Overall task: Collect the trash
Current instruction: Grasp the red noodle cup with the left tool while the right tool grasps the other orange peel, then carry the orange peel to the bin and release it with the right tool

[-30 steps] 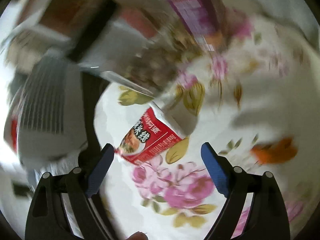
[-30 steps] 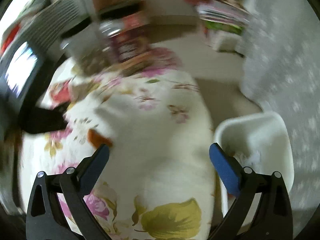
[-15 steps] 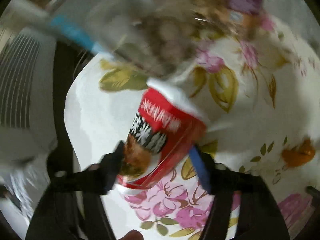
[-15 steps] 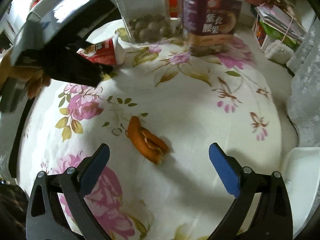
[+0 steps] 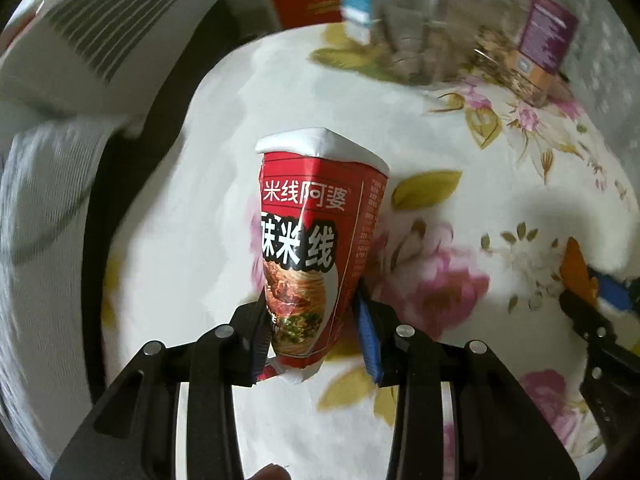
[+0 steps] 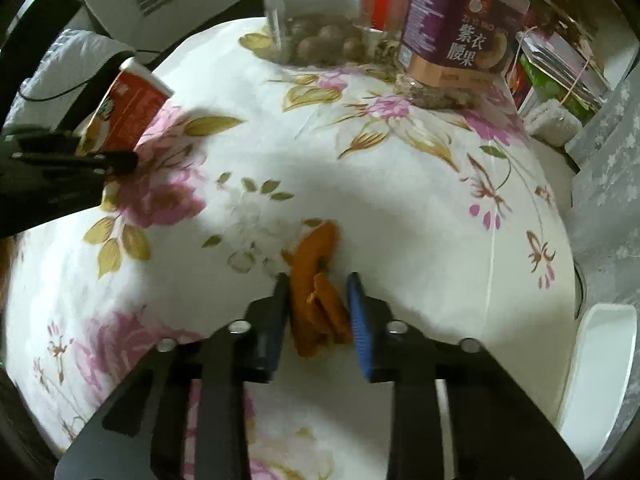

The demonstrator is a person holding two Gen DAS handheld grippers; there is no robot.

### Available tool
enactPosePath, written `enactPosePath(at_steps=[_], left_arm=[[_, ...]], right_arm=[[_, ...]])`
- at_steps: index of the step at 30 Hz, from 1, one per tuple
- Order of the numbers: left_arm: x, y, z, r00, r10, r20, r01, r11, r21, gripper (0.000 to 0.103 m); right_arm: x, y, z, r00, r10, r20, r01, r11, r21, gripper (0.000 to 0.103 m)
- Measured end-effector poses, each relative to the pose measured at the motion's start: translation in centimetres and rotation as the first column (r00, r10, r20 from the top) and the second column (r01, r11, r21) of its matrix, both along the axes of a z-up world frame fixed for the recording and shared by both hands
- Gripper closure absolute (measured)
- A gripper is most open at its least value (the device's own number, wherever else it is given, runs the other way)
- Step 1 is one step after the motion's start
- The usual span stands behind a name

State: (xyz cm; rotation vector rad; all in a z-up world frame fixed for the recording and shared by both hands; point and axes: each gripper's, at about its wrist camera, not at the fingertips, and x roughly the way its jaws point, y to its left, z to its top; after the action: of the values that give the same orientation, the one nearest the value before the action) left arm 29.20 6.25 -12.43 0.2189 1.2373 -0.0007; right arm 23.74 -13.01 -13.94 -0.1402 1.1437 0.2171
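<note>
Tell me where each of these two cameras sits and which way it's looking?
Left wrist: on the left gripper, looking forward along its jaws, shut on a red noodle cup; the right gripper shows at the right edge.
Right wrist: on the right gripper, its jaws closed around an orange peel; the left gripper shows at the left edge.
Shared: the flowered tablecloth, cup and peel.

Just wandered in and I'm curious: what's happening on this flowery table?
A person is clearing trash with a two-finger tool in each hand. The left tool has closed on a crushed red noodle cup. The right tool is pinching an orange peel against the tablecloth. A white bin shows at the table's right edge. Two snack jars stand at the far side, untouched.
</note>
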Motion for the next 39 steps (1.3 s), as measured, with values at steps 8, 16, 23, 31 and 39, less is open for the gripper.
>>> enactPosePath(at_steps=[8,16,23,31,39], left_arm=[[-6.0,3.8,1.9,0.991,0.134,0.008,-0.133,0.986,-0.097,0.066],[-11.1,0.9,5.5,0.976,0.201,0.077,-0.182,0.962,-0.205,0.065],[-13.8,-1.9,7.5,0.974,0.164,0.157,-0.127,0.967,-0.22,0.065],[-15.0,-6.2,9.0,0.968,0.099,0.231,-0.053,0.979,-0.198,0.065],[-14.7,-10.5,9.0,0.97,0.036,0.239,0.014,0.979,-0.206,0.065]], right_arm=[[-2.0,-2.2,1.6,0.996,-0.074,-0.056,0.083,0.978,0.189,0.082],[-4.9,-2.3,5.1,0.997,-0.07,0.02,0.064,0.975,0.214,0.082],[-7.7,-3.7,8.2,0.992,-0.067,0.111,0.042,0.976,0.212,0.082],[-9.6,-7.1,9.6,0.978,-0.133,0.163,0.102,0.977,0.188,0.082],[-10.3,-11.0,10.2,0.962,-0.207,0.18,0.173,0.967,0.189,0.082]])
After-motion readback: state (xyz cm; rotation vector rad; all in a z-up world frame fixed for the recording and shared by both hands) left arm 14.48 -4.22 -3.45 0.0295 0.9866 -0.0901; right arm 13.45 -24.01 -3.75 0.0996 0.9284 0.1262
